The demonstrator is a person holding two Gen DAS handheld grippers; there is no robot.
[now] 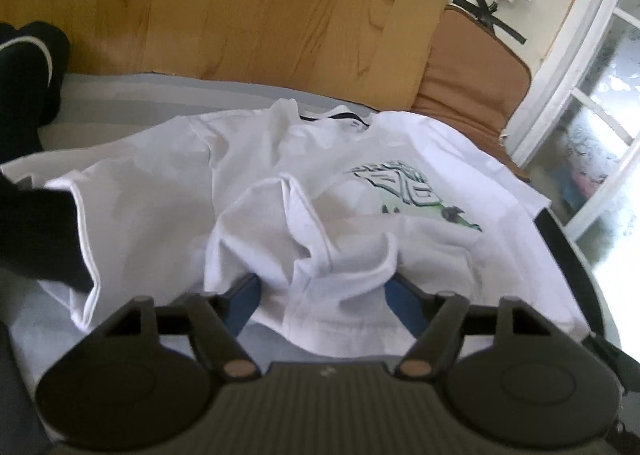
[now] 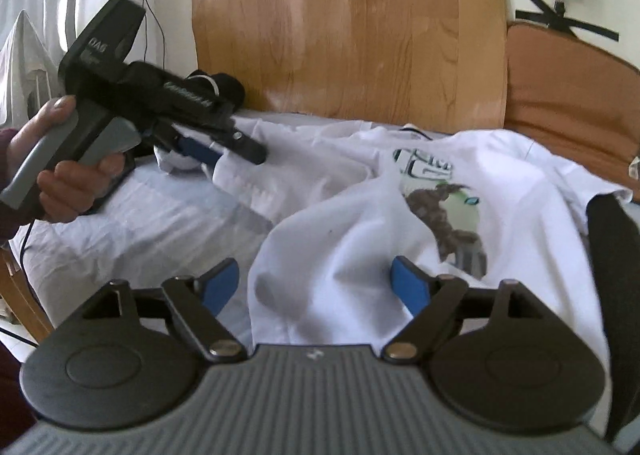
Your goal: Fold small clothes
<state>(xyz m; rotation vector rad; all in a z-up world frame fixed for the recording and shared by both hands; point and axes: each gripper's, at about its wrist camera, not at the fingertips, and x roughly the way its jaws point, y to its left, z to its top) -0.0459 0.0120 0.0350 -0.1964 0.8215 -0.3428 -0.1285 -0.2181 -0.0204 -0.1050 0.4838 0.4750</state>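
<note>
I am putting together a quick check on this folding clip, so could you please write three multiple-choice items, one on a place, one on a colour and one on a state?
1. Where does the white T-shirt lie?
A. on the light bed sheet
B. over a chair back
C. in a basket

2. What colour are the pads of the right tongs?
A. red
B. blue
C. yellow

3. How do the left tongs stand?
A. shut with nothing between
B. out of view
C. open, with bunched shirt cloth between the fingers

Answers:
1 A, the shirt is spread on the sheet before the wooden headboard.
2 B, both pads show blue.
3 C, the fingers stand wide apart around a fold of cloth.
</note>
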